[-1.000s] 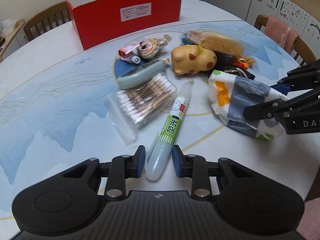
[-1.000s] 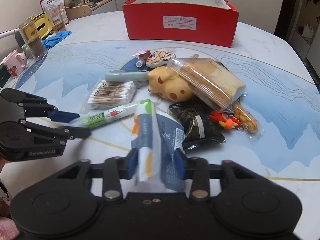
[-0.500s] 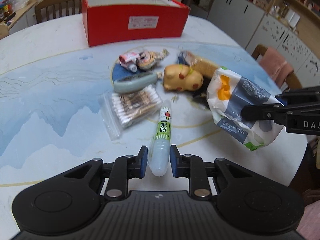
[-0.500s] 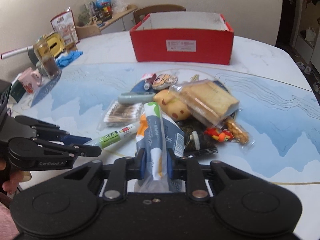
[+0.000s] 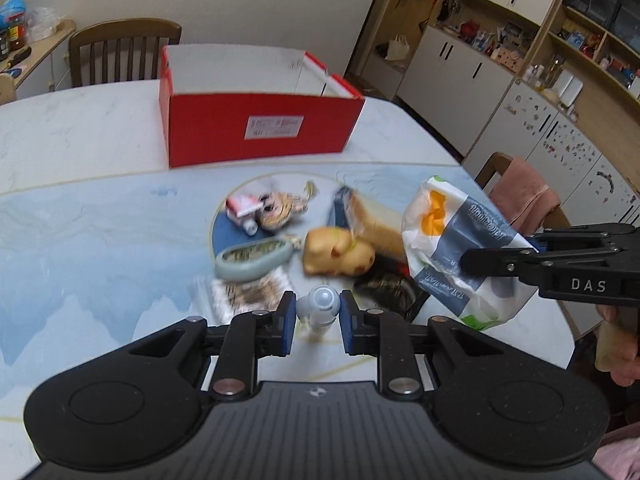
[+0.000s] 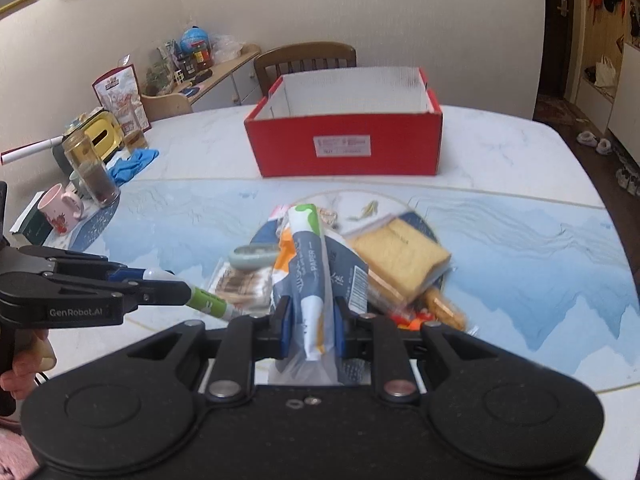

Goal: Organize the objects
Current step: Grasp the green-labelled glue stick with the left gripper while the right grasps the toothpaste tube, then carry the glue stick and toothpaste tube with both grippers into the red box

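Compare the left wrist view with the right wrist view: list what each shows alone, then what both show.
Left wrist only: white cupboards and a pink cloth over a chair.

Right wrist only: a pink mug, glass jars and a blue cloth at the table's edge.

Both: the red box, the held glue tube and the held tissue pack.

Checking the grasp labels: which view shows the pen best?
Right wrist view: the pen shows side-on, its green label visible, shut in the left gripper. The left wrist view shows only its rounded end between the pads.
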Demonstrator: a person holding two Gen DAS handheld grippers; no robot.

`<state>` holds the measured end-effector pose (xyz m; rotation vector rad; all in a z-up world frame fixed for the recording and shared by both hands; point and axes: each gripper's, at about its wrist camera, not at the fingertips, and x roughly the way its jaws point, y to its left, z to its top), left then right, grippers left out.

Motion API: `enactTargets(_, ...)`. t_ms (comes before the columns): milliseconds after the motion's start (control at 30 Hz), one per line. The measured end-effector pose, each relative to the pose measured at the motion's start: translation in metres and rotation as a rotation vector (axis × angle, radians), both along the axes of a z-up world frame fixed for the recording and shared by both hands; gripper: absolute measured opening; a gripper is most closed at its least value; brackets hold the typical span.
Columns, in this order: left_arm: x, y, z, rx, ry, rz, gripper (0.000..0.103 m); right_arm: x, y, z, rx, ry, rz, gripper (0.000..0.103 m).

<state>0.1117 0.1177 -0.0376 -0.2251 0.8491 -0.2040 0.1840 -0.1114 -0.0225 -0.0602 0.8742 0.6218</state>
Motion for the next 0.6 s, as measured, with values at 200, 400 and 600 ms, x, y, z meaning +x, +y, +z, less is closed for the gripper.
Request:
enactTargets(200,0.025,0.006,0.029,0.002,-0.061,-0.020,0.021,0.022,0.000,0.016,0.005,-0.009,-0.018,0.020)
enactTargets(400,0.064,0.016,0.062,0.015,-0.140,-0.025,0.021,0.057,0.003,0.030,-0.004,-0.003,-0.045,0.020)
enactTargets(600,0.102,0.026,0.088,0.051,-0.217,-0.016,0.021,0.089,0.015,0.045,-0.012,-0.038,-0.051,0.020)
